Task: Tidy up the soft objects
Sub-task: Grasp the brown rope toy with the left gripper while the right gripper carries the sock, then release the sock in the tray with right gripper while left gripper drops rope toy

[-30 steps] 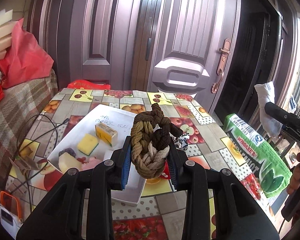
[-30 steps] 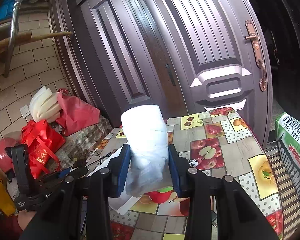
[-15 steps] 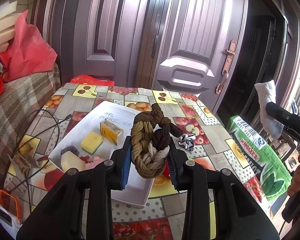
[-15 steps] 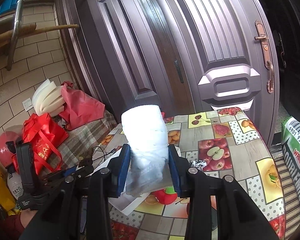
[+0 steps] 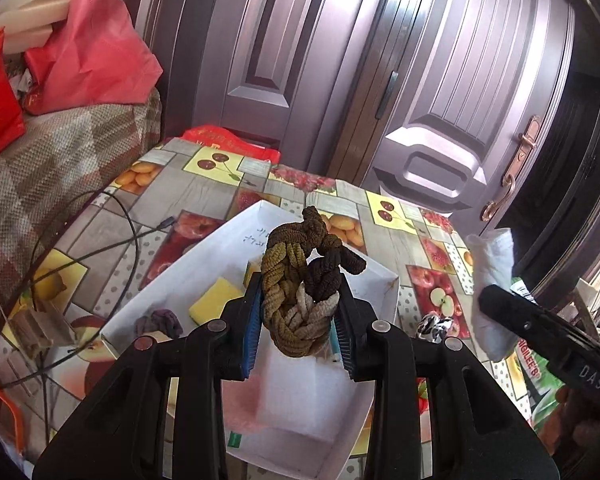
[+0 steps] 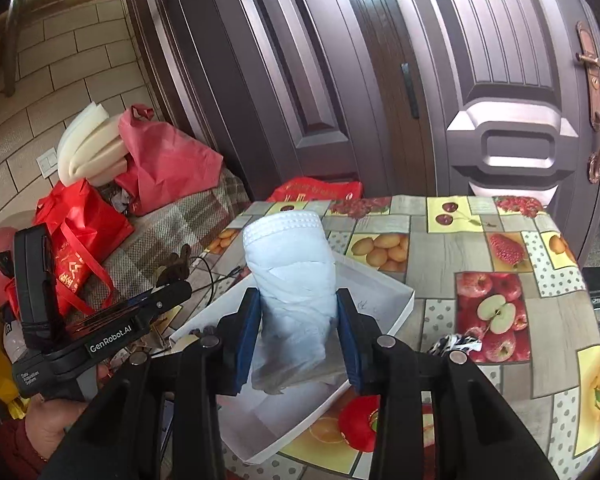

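- While both grippers are held over a table (image 6: 452, 248) covered in a fruit-print cloth, a soft object is clamped in each.
- A braided rope toy (image 5: 302, 286) in olive, tan and dark brown is pinched between the blue pads of the left gripper (image 5: 298, 330), its knotted end standing up above the fingers.
- The rope toy is seen above a shallow white tray (image 5: 204, 256), which lies on the table in front of a dark panelled door (image 5: 452, 80).
- A folded white face mask (image 6: 294, 276) is gripped upright between the pads of the right gripper (image 6: 298, 330), its pleated edge at the top and its lower part crumpled below the pads.
- The mask, too, is seen over the white tray (image 6: 396, 304), near the tray's right side.
- A yellow sponge (image 5: 214, 304) and a purple scrunchie (image 5: 160, 320) are seen lying inside the tray, left of the left gripper.
- A small black-and-white patterned cloth item (image 6: 456, 343) is left on the tablecloth just beside the tray's right edge.
- A black cable (image 5: 112, 240) is trailed across the table's left side.
- Red bags (image 6: 80, 224) and pale foam pads (image 6: 88, 148) are piled on a checked blanket beyond the table.
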